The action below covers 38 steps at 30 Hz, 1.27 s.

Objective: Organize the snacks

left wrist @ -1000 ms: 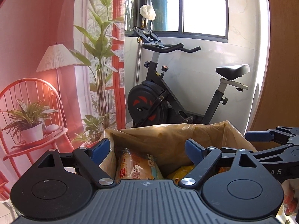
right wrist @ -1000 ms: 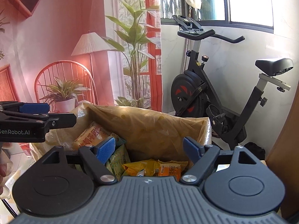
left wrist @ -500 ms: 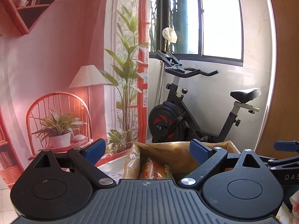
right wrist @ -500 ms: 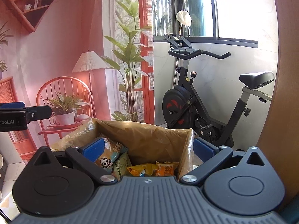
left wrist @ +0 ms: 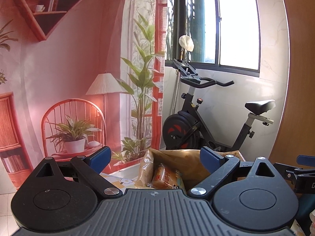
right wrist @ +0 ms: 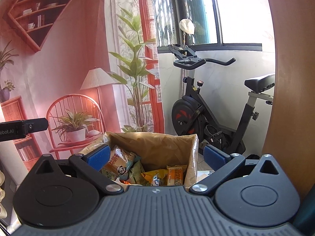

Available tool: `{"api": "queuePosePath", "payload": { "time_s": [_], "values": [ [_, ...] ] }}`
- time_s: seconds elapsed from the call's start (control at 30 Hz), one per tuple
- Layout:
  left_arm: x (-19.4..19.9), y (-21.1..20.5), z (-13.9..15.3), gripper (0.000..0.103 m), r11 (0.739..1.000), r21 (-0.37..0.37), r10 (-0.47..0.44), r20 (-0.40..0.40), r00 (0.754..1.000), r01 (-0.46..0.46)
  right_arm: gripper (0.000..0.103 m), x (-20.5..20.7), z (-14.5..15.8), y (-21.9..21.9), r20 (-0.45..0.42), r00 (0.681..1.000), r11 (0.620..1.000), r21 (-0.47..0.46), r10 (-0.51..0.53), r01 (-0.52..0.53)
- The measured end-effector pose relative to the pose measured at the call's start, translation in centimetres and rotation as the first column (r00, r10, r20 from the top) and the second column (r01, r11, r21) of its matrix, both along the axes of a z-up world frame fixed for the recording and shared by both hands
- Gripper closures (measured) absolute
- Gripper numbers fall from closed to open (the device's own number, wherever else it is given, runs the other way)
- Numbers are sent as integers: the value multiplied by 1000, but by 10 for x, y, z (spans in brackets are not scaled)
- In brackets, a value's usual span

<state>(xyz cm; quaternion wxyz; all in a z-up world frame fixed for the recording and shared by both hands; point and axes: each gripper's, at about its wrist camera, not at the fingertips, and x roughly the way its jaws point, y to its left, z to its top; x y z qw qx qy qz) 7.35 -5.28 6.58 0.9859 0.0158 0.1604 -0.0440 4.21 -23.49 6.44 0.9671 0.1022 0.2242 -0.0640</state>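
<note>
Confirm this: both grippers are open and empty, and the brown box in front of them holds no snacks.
Wrong on the last part. The right wrist view shows the brown box holding several snack packets. The left gripper and right gripper are open and empty.

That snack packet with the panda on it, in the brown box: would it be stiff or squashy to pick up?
The panda packet looks like a thin, crinkled wrapper, so it would probably give and crackle under the fingers. It seems puffy, so it is likely light for its size. Its glossy film may be a little slippery. It leans loosely on other packets in the box, so it could shift when touched.

Open brown bag [right wrist: 157, 147] holding upright snack packets [right wrist: 120, 165]
</note>
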Motion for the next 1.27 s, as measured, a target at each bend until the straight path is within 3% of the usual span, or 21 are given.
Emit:
{"api": "queuePosePath", "payload": {
  "time_s": [0.27, 1.27],
  "values": [
    [-9, -10, -5, 5, 998, 56, -10, -9, 1000, 11, 0, -9, -1, -2, 0, 1000, 1000, -8, -14, 14],
    [-22, -11, -17, 5, 998, 32, -55, -74, 996, 58, 0, -26, -6, -7, 7, 999, 999, 20, -40, 40]
  ]
}}
